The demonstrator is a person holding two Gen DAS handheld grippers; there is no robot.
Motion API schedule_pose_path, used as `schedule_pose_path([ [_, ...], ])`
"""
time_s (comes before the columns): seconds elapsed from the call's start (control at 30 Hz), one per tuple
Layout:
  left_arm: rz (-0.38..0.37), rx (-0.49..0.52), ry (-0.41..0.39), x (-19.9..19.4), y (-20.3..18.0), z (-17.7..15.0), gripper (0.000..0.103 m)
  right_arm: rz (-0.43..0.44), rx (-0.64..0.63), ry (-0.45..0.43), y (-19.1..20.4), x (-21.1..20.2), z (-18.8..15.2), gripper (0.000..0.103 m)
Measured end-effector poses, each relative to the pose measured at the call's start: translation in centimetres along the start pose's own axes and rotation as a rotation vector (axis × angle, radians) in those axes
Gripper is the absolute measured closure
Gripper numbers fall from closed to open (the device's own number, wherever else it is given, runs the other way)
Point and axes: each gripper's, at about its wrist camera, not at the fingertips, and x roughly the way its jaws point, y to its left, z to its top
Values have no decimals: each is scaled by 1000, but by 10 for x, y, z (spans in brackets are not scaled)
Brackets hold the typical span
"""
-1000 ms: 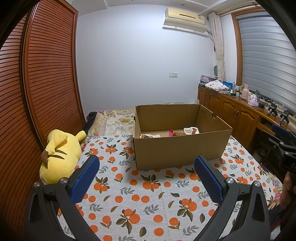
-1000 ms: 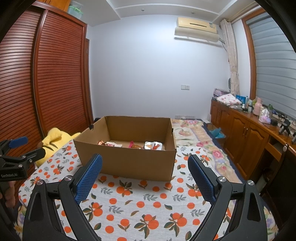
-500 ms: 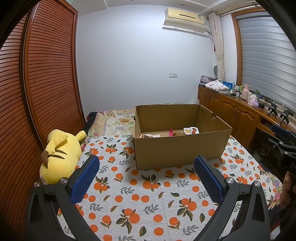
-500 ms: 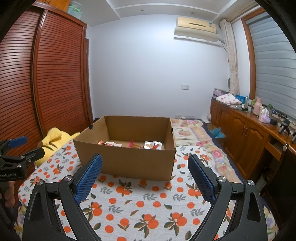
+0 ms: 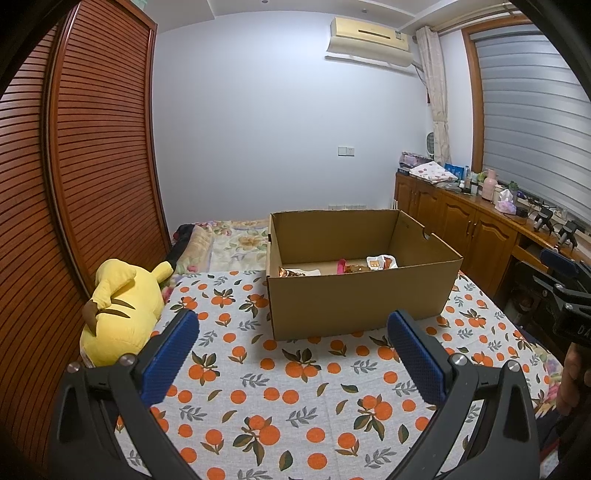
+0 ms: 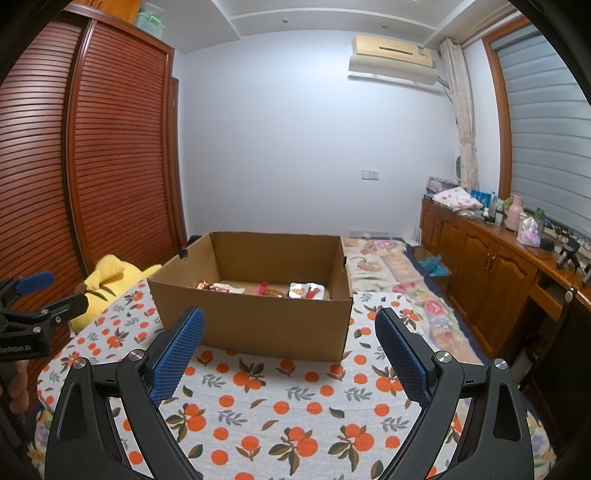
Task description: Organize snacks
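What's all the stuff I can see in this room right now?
Box: one, brown cardboard, open, on the bed.
Snacks: several packets, mixed colours, lying inside the box; exact count unclear.
Bedspread: one, white with an orange-fruit print, under the box.
Plush toy: one, yellow, at the bed's left edge.
Wardrobe: slatted, reddish wood, left wall.
Air conditioner: one, cream, high on the back wall.
Cabinets: wooden, right wall, cluttered top.
Left gripper: blue-padded jaws wide apart, empty.
Right gripper: the same.

- Home bedroom.
- Louvred wooden wardrobe doors [image 5: 92, 177] along one wall.
- Bed under orange-print sheet [image 5: 295, 387]; yellow plush toy [image 5: 122, 306] on it.
- Wall air conditioner [image 6: 391, 51], curtain [image 6: 461, 110], wooden sideboard [image 6: 491, 266] cluttered with bottles.
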Motion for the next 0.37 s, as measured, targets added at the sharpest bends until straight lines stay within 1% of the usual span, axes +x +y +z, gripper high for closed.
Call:
schedule_pose_path([
  [0.37, 0, 2, -3, -3, -1, 2, 0, 2, 4, -5, 0, -1, 1, 8],
])
